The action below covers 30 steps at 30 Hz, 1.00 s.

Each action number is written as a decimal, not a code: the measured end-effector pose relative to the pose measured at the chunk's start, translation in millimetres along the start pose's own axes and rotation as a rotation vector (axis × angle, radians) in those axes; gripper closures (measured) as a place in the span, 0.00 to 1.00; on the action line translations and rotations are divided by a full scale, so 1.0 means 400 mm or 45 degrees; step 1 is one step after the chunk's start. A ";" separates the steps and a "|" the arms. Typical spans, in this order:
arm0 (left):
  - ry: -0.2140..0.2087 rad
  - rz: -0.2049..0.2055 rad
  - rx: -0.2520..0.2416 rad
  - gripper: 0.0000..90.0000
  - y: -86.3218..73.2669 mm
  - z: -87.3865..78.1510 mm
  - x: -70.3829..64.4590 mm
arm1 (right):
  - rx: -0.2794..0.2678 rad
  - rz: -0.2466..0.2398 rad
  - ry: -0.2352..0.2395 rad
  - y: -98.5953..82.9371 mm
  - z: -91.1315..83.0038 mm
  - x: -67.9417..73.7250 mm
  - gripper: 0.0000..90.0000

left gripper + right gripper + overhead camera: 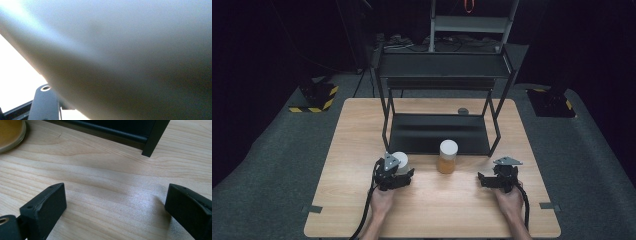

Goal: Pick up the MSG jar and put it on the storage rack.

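A white container (400,160) stands on the wooden table (437,210) in front of the black rack's left leg. My left gripper (404,176) sits around its near side and looks shut on it. In the left gripper view the container's pale wall (125,50) is blurred and very close, with one dark jaw at the lower left. To its right stands an amber jar (447,156) with a white lid, its base also seen in the right gripper view (10,130). My right gripper (494,175) (115,202) rests low over bare table, open and with nothing between its jaws.
A black two-shelf rack (439,132) stands across the far half of the table, and its right front leg (152,140) is just ahead of my right gripper. A small dark round object (463,110) lies behind the rack. Beyond the table edges is grey floor.
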State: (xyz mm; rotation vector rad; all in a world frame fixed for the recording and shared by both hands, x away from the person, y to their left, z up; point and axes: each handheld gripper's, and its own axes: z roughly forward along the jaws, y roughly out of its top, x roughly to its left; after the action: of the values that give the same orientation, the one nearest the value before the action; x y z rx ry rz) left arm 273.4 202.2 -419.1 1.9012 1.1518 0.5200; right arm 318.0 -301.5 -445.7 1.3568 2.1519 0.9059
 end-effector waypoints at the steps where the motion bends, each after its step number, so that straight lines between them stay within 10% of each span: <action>1: -0.004 -0.004 0.004 0.34 0.007 -0.003 0.003 | 0.000 0.000 0.000 0.000 0.000 0.000 0.03; 30: -0.123 0.050 0.079 0.34 0.257 -0.058 0.045 | 0.000 -0.001 0.000 0.000 0.000 0.000 0.03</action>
State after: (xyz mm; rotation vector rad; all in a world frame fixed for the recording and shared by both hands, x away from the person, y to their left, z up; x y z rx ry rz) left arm 320.0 204.0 -322.7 1.9830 1.0809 0.4129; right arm 318.0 -301.5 -445.6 1.3564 2.1522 0.9054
